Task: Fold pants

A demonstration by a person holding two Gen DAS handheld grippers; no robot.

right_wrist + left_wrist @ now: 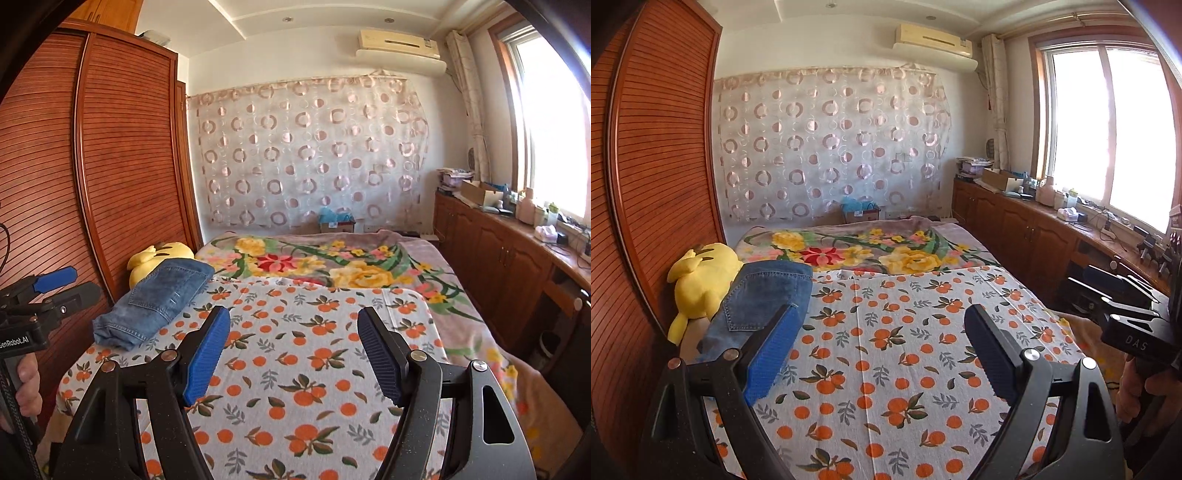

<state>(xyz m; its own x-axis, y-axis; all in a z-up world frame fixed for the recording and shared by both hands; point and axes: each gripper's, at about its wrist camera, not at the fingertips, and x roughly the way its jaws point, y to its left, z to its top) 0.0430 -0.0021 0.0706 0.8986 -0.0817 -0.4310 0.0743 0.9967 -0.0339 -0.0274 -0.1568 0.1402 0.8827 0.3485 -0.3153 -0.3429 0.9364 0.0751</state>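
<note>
Here, folded jeans (pixel 155 299) at bed (pixel 413 306) edge, propped against plush (pixel 162 254). Left tongs (pixel 882 339) and right tongs (pixel 293 350) agape, gripping nothing, clear of denim. Possible slip off the edge, or unfolding if bumped by the plush.

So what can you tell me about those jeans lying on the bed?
The jeans are blue denim, already folded into a compact stack with a back pocket and its stitching facing up. They lie at the left edge of the orange-print sheet, their far end against a yellow plush toy beside the wooden wardrobe. Neither claw touches them.
</note>
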